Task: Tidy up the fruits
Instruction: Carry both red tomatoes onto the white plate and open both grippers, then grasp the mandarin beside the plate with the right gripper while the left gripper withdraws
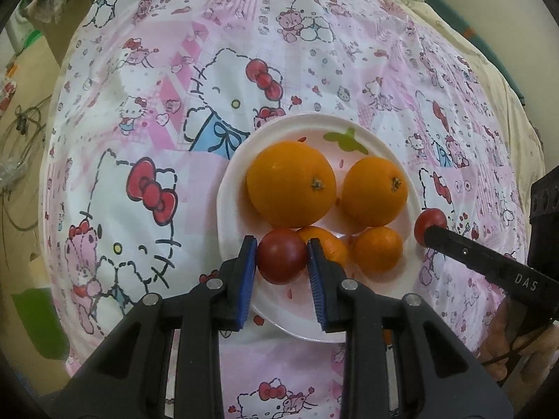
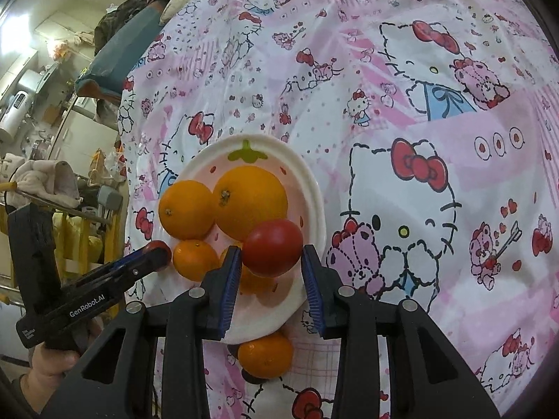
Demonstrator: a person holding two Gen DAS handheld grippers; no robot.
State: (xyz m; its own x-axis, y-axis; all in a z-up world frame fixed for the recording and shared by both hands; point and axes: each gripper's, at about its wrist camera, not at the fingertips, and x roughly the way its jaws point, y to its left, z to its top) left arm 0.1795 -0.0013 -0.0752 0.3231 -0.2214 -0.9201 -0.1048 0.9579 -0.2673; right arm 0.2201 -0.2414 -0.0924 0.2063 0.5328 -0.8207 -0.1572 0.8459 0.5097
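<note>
A white and pink plate (image 1: 227,188) (image 2: 314,188) lies on a cartoon-cat cloth. It holds two big oranges (image 1: 291,183) (image 1: 374,192) and two small mandarins (image 1: 377,249) (image 1: 328,244). My left gripper (image 1: 281,244) is shut on a red tomato (image 1: 282,256) over the plate's near rim. In the right wrist view, the left gripper (image 2: 157,253) comes in from the left. My right gripper (image 2: 271,249) is shut on another red tomato (image 2: 272,248) above the plate. Its tip (image 1: 431,234) sits just off the plate's right edge in the left wrist view.
One loose mandarin (image 2: 265,354) lies on the cloth (image 2: 419,139) just off the plate's near edge. A cream quilt (image 1: 454,35) borders the cloth at the back. Cluttered shelves and a rack (image 2: 52,174) stand beyond the table's edge. A hand (image 2: 49,359) grips the left tool.
</note>
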